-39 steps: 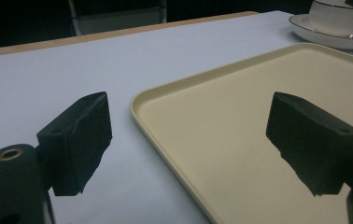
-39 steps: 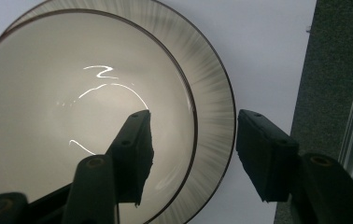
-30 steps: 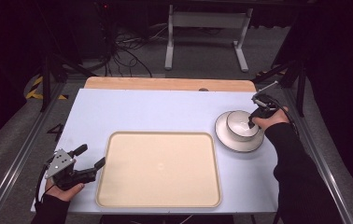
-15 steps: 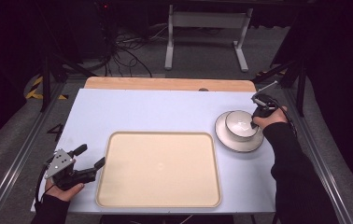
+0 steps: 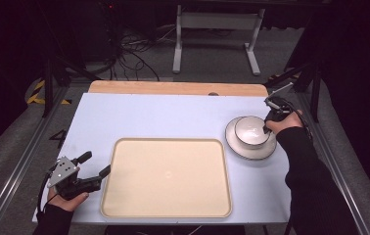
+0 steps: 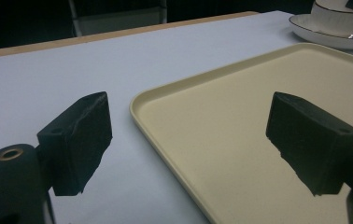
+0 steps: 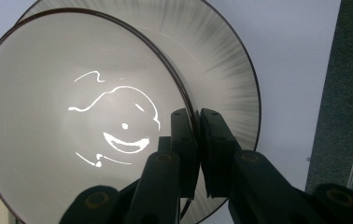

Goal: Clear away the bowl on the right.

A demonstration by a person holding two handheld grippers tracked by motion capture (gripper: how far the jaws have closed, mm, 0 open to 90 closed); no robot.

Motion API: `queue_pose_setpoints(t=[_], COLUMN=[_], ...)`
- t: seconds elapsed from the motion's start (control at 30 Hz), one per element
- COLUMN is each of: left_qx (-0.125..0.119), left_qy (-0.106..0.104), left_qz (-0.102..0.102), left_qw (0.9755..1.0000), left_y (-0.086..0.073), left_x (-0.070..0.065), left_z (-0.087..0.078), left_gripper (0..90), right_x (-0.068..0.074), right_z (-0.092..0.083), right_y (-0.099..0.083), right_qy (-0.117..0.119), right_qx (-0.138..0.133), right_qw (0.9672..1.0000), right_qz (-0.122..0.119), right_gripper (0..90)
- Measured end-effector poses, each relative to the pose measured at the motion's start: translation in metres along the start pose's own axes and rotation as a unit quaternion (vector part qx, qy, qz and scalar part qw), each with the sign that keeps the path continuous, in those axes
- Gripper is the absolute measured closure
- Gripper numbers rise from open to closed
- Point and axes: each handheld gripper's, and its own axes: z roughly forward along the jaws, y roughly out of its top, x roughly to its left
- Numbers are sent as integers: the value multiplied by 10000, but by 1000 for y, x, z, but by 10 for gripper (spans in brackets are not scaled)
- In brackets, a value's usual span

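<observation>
A white bowl with a dark rim sits on a white plate at the table's right side. My right gripper is shut on the bowl's right rim, one jaw inside and one outside the wall. A cream tray lies empty in the middle front. My left gripper stands open at the tray's left edge, low over the table, one jaw over the tray and one over the table. The bowl and plate show far off in the left gripper view.
The pale blue table top has a wooden strip along its far edge. Beyond it stand a metal frame and cables on the dark floor. A rail runs along the table's right side.
The right gripper has shifted slightly right on the bowl's rim, and the bowl has tipped or lifted a little on the plate. The left gripper has stayed put.
</observation>
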Motion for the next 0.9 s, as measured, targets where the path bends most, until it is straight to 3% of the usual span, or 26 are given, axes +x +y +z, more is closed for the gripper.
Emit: queue_pose_setpoints(t=[0.47,0.9], left_qx=[-6,9], left_qy=[-5,-5], left_qz=[-15,-17], left_qw=[10000,10000], left_y=[0,0], left_x=[0,0], left_z=[0,0], left_gripper=[153,153], right_x=[6,8], right_z=[-42,-66], right_y=[-1,-4], right_qy=[50,43], right_qx=[-199,-219], right_qw=[9997,9996], right_qz=[-123,-143], right_gripper=[853,852])
